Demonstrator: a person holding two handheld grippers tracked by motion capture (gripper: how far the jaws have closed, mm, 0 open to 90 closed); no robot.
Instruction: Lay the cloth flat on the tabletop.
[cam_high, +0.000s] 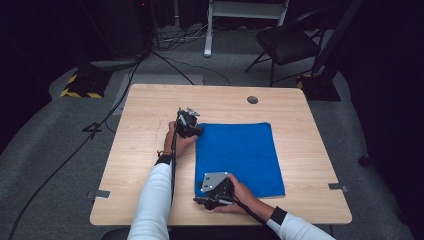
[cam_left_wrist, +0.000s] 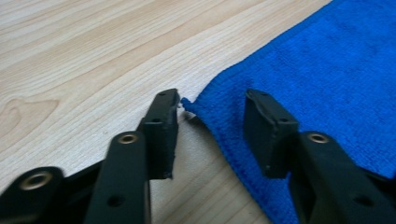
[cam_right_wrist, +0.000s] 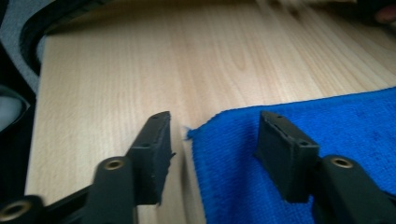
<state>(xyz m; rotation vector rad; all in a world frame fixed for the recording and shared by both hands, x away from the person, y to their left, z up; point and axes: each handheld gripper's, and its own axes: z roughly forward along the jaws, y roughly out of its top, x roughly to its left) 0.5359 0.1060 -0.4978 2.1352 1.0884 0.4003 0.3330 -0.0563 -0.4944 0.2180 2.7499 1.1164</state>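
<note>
High view: nearest the camera, two white sleeves enter from the bottom edge. Right gripper (cam_high: 212, 192) sits at the near left corner of the blue cloth (cam_high: 240, 157), which lies flat on the wooden bench (cam_high: 145, 165), right of centre. Left gripper (cam_high: 189, 124) sits at the cloth's far left corner. A cable trails from each gripper along the forearm. Beyond the bench stand a chair (cam_high: 287, 42) and loose floor cables.

Left gripper view: black jaws stand apart, straddling a cloth (cam_left_wrist: 327, 74) corner. One jaw rests on bare bench (cam_left_wrist: 84, 56), the other over the cloth; the corner tip lies just beside the bench-side jaw. The pads do not press the cloth.

Right gripper view: jaws likewise apart, one over bench (cam_right_wrist: 116, 79), one over cloth (cam_right_wrist: 233, 158). The cloth corner lies between them, unclamped, its edge slightly raised.
</note>
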